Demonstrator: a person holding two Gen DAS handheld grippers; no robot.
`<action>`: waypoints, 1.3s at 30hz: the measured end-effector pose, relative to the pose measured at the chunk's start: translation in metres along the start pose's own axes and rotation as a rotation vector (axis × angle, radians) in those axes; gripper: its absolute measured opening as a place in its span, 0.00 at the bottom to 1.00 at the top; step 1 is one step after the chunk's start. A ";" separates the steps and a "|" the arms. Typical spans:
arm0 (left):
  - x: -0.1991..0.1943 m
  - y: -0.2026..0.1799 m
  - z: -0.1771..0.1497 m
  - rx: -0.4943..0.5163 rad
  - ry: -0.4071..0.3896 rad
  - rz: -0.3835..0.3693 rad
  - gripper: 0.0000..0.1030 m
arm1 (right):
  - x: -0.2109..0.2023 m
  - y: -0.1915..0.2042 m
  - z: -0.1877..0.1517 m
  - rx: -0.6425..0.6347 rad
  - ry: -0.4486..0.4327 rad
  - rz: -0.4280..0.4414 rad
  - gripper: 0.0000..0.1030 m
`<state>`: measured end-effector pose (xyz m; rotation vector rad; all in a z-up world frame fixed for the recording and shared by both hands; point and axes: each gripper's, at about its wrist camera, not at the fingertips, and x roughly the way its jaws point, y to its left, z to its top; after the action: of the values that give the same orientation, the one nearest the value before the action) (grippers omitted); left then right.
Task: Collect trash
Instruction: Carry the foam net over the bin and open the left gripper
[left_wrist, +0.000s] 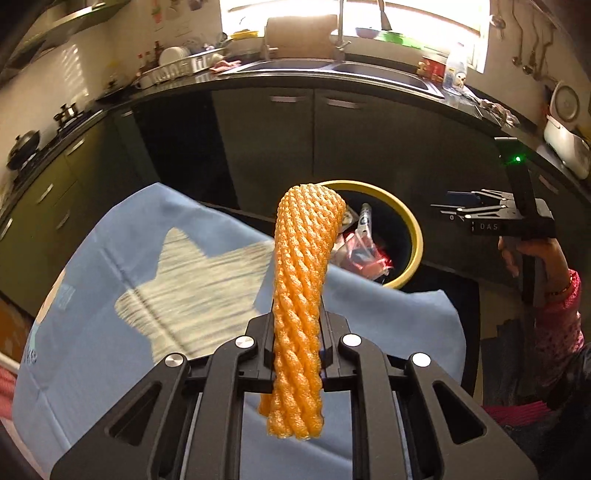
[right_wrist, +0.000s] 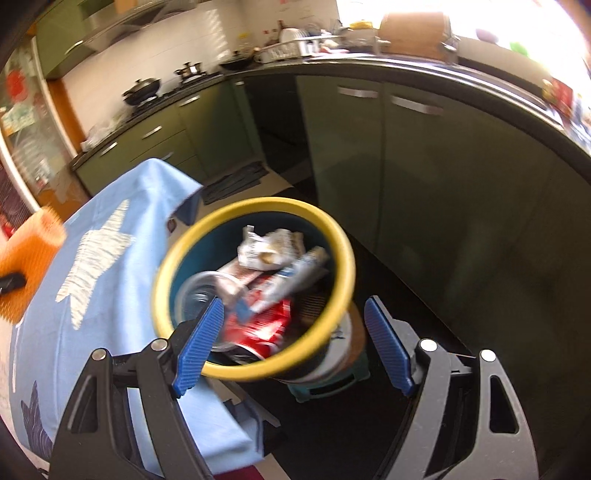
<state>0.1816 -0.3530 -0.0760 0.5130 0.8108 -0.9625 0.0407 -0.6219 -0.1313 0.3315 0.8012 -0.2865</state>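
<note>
Left gripper (left_wrist: 297, 354) fingers clamp the orange foam net (left_wrist: 304, 280) upright; right gripper (right_wrist: 295, 347) fingers spread wide above the bin (right_wrist: 255, 365).

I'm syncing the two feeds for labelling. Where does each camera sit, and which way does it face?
Left wrist: on the left gripper, facing the kitchen counter; it grips the orange foam net; the right hand shows.
Right wrist: on the open right gripper, looking down into the yellow-rimmed bin.
Shared: bin, blue cloth, net.
</note>
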 end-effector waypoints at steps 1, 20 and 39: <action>0.015 -0.003 0.014 0.012 0.012 -0.010 0.15 | 0.000 -0.006 -0.001 0.011 0.002 -0.007 0.72; 0.205 -0.005 0.106 -0.067 0.220 -0.045 0.60 | 0.003 -0.034 -0.003 0.043 0.015 -0.004 0.73; 0.052 -0.021 0.045 -0.106 -0.023 0.042 0.93 | -0.024 -0.009 -0.013 -0.016 -0.001 0.025 0.76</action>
<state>0.1968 -0.4219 -0.0909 0.4254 0.8227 -0.8806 0.0136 -0.6218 -0.1236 0.3267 0.7971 -0.2565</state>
